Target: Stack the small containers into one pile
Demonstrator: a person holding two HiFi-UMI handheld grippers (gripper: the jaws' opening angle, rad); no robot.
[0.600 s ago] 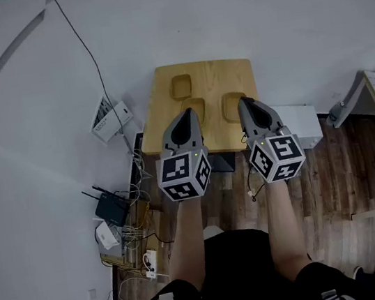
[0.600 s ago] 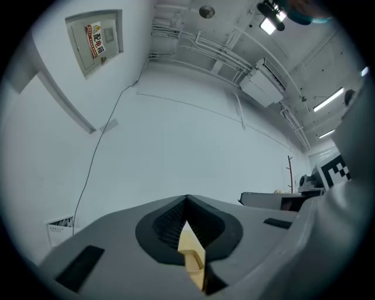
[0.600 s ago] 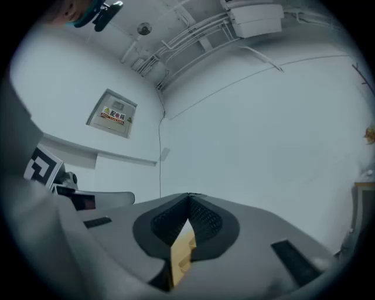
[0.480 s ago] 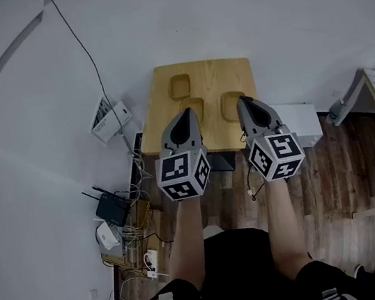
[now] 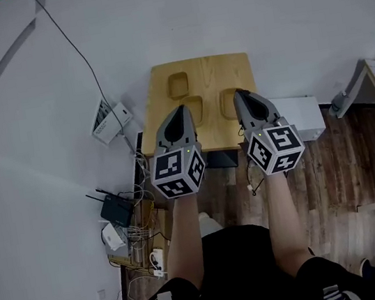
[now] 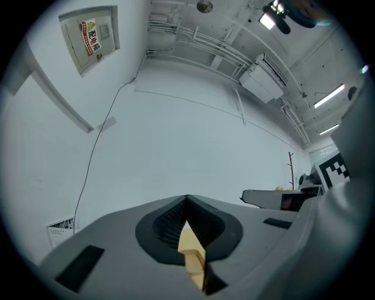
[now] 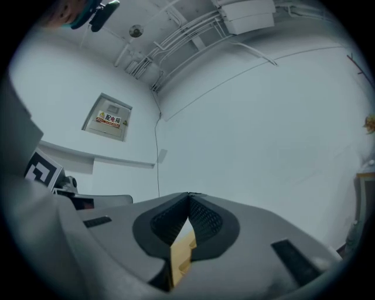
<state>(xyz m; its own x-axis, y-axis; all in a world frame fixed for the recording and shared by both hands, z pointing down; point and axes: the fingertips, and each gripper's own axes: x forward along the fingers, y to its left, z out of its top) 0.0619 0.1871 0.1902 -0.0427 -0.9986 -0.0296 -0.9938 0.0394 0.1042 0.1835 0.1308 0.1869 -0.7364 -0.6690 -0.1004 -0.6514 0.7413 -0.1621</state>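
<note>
Three small shallow wooden containers lie apart on a small wooden table [image 5: 231, 68]: one at the far left [image 5: 179, 85], one nearer [image 5: 195, 106], one at the right [image 5: 230, 106]. My left gripper [image 5: 182, 109] hangs over the table's near edge, its tip by the near-left container. My right gripper [image 5: 237, 93] reaches beside the right container. Each pair of jaws is shut with nothing held. In the left gripper view the left gripper [image 6: 186, 198] points level at a white wall, as does the right gripper [image 7: 188, 194] in its own view; only a sliver of wood shows below each tip.
On the floor left of the table lie a white box [image 5: 111, 119], a black router [image 5: 115, 208] and tangled cables with power strips [image 5: 148, 258]. A white unit [image 5: 303, 124] stands right of the table. A wall panel [image 6: 91, 36] hangs high up.
Both grippers stay shut over the table's near edge. The head view has shifted a little, so the table and grippers sit slightly higher and to the left.
</note>
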